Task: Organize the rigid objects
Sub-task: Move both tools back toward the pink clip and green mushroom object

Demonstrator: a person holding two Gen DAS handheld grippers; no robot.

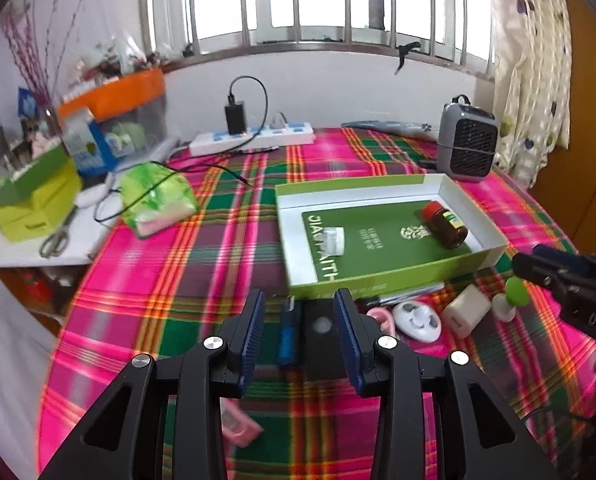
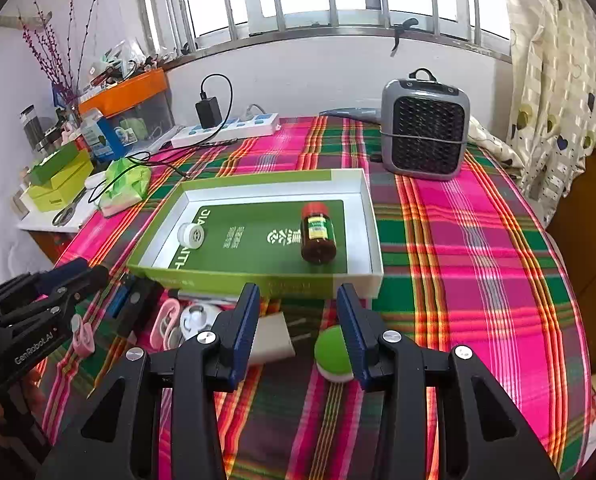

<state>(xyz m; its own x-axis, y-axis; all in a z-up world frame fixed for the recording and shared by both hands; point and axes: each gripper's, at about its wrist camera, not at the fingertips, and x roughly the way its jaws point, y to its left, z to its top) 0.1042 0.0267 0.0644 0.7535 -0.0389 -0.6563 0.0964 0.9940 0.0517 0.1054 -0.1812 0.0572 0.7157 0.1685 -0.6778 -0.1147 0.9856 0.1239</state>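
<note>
A green and white box [image 1: 473, 208] [image 2: 361, 216] lies open on the plaid cloth. In it lie a brown bottle with a red cap [image 1: 446, 224] [image 2: 317, 236] and a small white jar [image 1: 333, 240] [image 2: 192, 235]. In front of the box lie a black block [image 1: 322, 336] with a blue stick [image 1: 288, 332], a pink clip [image 1: 381, 318], a white oval case [image 1: 415, 320] [image 2: 196, 318], a white cube [image 1: 465, 310] [image 2: 272, 338] and a green-topped white piece [image 1: 511, 296] [image 2: 331, 350]. My left gripper [image 1: 299, 300] is open over the black block. My right gripper [image 2: 298, 294] is open above the cube and green piece.
A grey fan heater [image 2: 423, 128] stands behind the box. A white power strip with a black charger [image 2: 226, 126], a green packet [image 2: 124, 186], scissors [image 1: 56, 240], green boxes [image 2: 58, 184] and an orange-lidded bin [image 2: 132, 96] are at the back left.
</note>
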